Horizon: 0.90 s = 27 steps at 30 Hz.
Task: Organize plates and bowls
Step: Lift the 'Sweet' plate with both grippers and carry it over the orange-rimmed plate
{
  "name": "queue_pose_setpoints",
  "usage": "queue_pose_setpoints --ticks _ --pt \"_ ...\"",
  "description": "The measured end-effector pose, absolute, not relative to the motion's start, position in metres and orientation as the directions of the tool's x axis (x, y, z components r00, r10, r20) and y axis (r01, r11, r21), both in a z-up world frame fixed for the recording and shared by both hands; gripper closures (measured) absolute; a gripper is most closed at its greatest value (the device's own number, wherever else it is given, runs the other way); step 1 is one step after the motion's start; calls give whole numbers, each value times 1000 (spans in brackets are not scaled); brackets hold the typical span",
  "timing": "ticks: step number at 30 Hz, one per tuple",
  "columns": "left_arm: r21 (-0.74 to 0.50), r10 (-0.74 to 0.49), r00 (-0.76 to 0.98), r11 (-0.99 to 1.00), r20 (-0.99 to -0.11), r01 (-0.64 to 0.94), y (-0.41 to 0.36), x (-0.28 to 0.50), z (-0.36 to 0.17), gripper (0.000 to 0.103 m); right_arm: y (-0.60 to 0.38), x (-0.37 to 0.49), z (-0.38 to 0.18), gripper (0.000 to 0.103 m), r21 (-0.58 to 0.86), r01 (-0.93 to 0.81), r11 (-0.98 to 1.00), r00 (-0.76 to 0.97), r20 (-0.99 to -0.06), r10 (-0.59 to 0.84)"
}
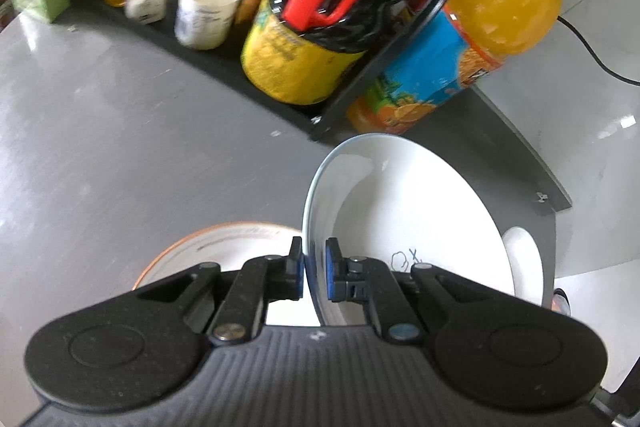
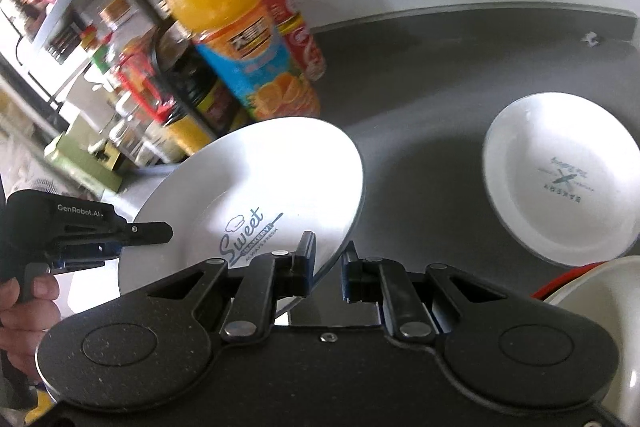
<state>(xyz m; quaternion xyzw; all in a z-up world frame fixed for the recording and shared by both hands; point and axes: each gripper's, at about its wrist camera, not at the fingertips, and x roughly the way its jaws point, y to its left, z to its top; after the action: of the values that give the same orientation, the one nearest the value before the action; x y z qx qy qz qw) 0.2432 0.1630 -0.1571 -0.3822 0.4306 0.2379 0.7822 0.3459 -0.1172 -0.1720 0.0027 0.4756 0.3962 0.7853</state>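
The white plate [image 2: 256, 183] is pinched by its rim in the left gripper [image 1: 314, 277] and held tilted above the table [image 1: 100, 147]. The right gripper [image 2: 329, 269] is spread around its other edge. It could slip and be dropped.

Grey table [image 2: 420, 75] carries 1 white bowl [image 2: 560, 183], juice bottle [image 2: 236, 27].

I see a white plate [image 2: 256, 183] with a dark blue "Sweet" print, and at three o'clock a white bowl [image 2: 560, 183] printed grey. My black left claw [image 1: 314, 275] has blue pads [image 1: 331, 277]. The worktop [image 1: 120, 131] is grey, the juice bottle [image 2: 224, 27] orange with a blue label.
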Motion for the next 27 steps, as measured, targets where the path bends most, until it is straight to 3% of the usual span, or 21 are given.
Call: queue_pose_setpoints --ticks 15,27 --pt "-390 73 483 491 -873 -779 151 170 -176 94 -111 303 -180 90 353 -734 580 150 -749 646" --pt "-383 26 469 538 -883 -751 154 151 -189 93 -105 281 -186 90 300 -753 585 165 -775 610"
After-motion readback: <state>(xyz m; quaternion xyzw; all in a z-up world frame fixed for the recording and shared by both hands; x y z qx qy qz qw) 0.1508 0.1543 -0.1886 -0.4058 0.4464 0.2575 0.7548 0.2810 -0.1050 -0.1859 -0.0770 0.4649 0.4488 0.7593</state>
